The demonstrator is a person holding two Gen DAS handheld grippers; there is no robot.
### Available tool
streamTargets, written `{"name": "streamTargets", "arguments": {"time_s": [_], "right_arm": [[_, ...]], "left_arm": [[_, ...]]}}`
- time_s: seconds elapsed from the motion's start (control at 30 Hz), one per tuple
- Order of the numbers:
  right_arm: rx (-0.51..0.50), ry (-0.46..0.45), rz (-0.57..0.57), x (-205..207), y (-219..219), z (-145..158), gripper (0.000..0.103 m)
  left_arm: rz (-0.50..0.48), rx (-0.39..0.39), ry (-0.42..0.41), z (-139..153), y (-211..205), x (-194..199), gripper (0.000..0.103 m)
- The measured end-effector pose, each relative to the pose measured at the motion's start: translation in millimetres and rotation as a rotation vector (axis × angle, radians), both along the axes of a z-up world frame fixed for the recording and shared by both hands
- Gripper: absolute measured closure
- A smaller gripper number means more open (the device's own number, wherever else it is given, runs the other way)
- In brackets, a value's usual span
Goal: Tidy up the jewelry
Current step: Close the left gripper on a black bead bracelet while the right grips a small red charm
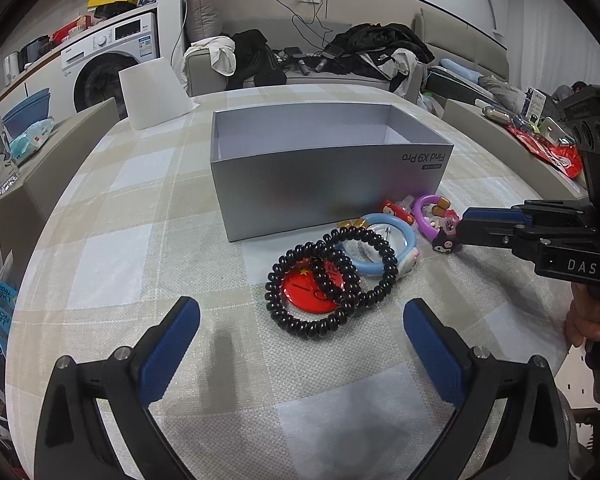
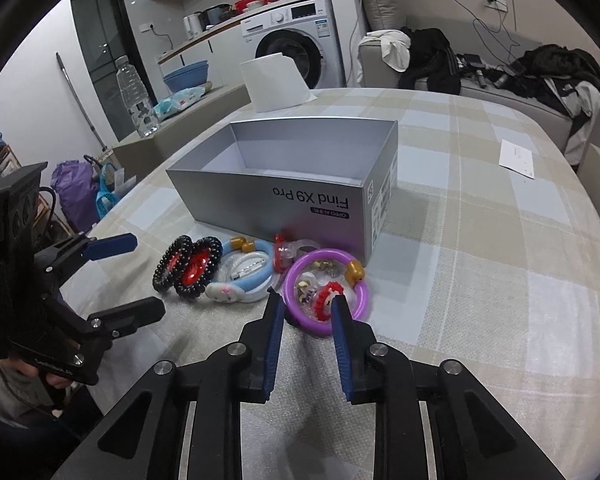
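Your right claw [image 2: 306,306] sits part-open, fingers straddling the purple ring's [image 2: 326,290] near rim on the worktop [image 2: 480,264]. Your left claw [image 1: 300,320] gapes wide, short of the black bead bracelets [image 1: 324,280]. Grey box [image 1: 324,188] just behind.

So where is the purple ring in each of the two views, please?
Left wrist: the purple ring lies right of centre, by the near right corner of the silver box, close to the right gripper.
Right wrist: the purple ring is at centre, with its near edge between the right gripper's fingers.
Shared landmark: the blue ring, beside it.
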State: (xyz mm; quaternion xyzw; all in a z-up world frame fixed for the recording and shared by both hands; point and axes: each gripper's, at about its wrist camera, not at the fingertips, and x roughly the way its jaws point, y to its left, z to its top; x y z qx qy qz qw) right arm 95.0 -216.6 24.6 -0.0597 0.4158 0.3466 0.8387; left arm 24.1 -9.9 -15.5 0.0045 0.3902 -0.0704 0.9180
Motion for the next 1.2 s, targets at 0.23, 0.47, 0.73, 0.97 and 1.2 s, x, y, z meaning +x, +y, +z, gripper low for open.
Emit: {"name": "streamTargets", "arguments": {"time_s": [0.23, 0.47, 0.73, 0.97, 1.2], "right_arm": [[-0.010, -0.038, -0.014, -1.4, -0.8, 5.9, 0.080], [-0.075, -0.042, -0.021, 4.7, 16.8, -1.6, 0.080], [-0.097, -0.057, -0.044, 3.1, 7.6, -1.2, 0.081], [-0.158, -0.106, 0.000, -2.8, 24.6, -1.7, 0.085], [-0.199, -0.088, -0.036, 3.3, 22.4, -6.5, 0.087]], "left_arm": [[0.010, -0.009, -0.009, 1.6, 1.6, 0.9, 0.004], [0.015, -0.021, -0.014, 2.6, 5.9, -1.4, 0.004], [0.044, -0.026, -0.035, 5.7, 8.1, -1.0, 0.004], [0.066, -0.031, -0.080, 10.7, 12.7, -2.2, 0.023], [0.037, -0.035, -0.063, 7.5, 9.7, -1.8, 0.024]]}}
